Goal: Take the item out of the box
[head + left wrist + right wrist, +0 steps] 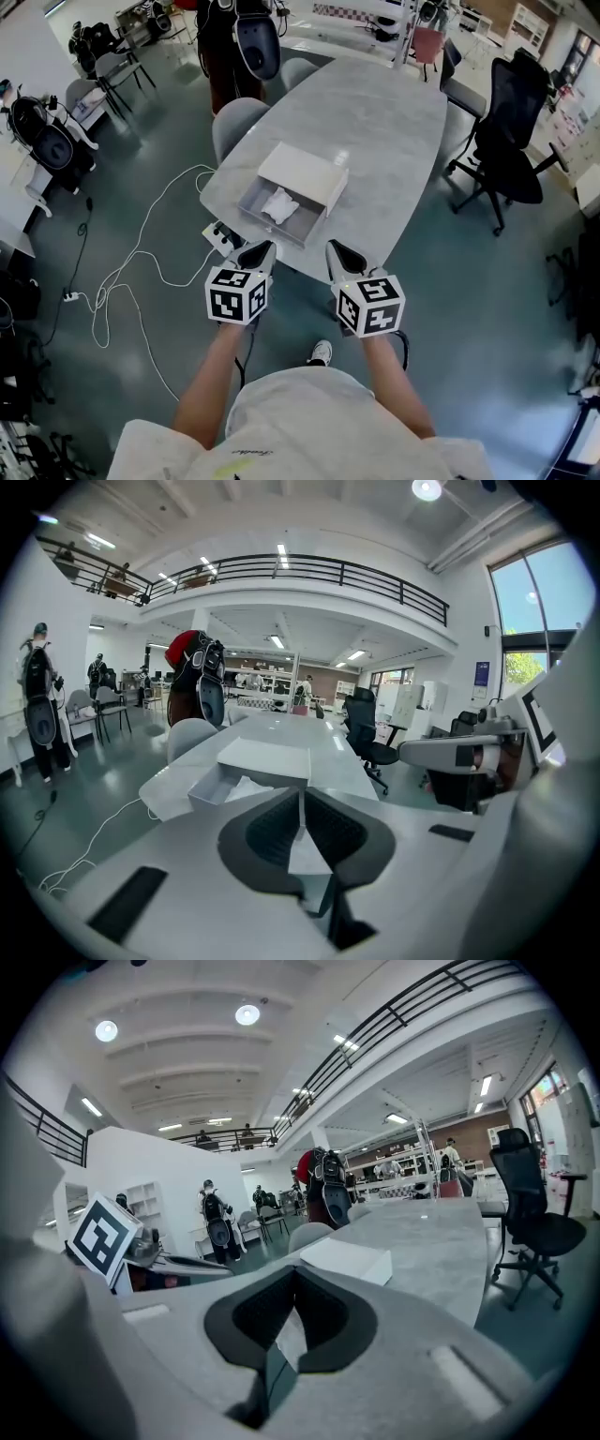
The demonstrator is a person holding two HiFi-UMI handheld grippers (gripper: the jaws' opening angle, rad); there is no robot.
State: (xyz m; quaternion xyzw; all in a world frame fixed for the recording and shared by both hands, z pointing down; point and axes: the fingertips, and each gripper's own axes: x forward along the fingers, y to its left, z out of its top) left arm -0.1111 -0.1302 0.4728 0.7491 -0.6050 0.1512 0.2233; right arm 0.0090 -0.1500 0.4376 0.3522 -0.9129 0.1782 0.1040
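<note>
item (279,204) lies in the box (272,228), beyond left tongs (266,247) and right tongs (333,247).

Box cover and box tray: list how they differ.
The cover is plain white and closed on top; the tray is greyer and open upward. The tray holds a crumpled white item; nothing lies on the cover. The tray sits nearer the table edge, the cover farther in. Both are rectangular and lie flat.

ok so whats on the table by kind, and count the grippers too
white box: 1
crumpled white item inside it: 1
grippers: 2, the left gripper and the right gripper, both shut and empty
total: 4
</note>
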